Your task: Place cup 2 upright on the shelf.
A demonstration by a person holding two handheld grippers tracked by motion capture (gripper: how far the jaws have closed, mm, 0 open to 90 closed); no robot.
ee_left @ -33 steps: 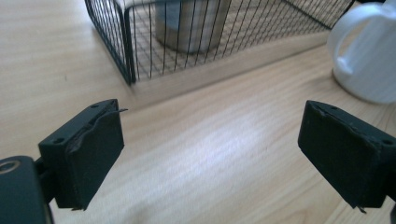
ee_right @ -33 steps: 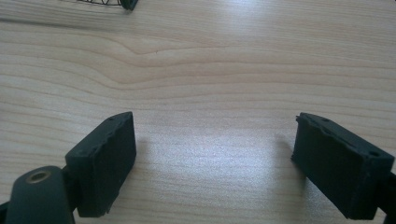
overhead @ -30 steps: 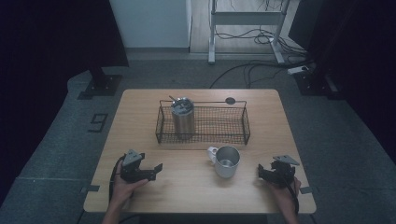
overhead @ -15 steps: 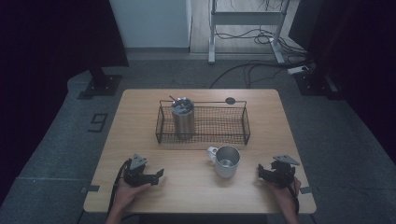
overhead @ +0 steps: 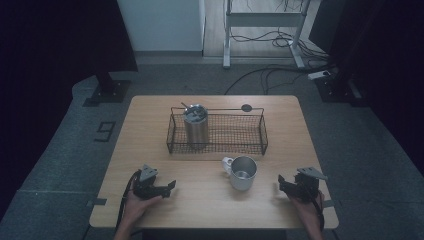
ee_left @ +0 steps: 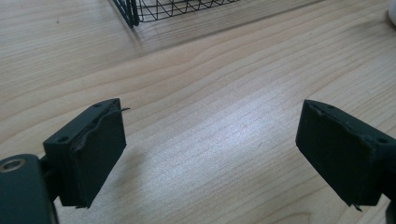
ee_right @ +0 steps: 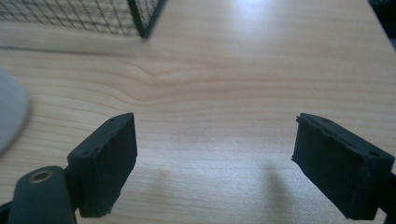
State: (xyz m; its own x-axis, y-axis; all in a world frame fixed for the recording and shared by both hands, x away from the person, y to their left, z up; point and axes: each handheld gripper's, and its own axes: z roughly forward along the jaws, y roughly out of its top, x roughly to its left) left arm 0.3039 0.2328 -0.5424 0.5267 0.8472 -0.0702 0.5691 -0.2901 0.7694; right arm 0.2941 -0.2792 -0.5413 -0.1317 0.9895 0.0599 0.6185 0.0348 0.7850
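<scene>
My left gripper [overhead: 169, 185] lies low over the wooden table [overhead: 150, 115] near its front left, jaws pointing right. In the left gripper view the left gripper [ee_left: 210, 154] stands open over bare wood; its jaws have just been closing a little, with nothing between them. My right gripper [overhead: 281, 183] sits near the front right, pointing left at a metal mug [overhead: 243, 172] with a white handle. In the right gripper view the right gripper [ee_right: 215, 163] is open and empty, and the mug [ee_right: 9, 116] is a blur at the left edge.
A black wire basket [overhead: 230, 134] stands mid-table, with a steel tumbler [overhead: 195, 124] upright in its left end. A small black disc [overhead: 246, 107] lies behind it. Basket corners show as the basket [ee_left: 135, 11] and the basket [ee_right: 142, 21] in the gripper views.
The left hand and gripper have shifted slightly toward the near edge and to the right. The right hand, mug and basket have kept still.
</scene>
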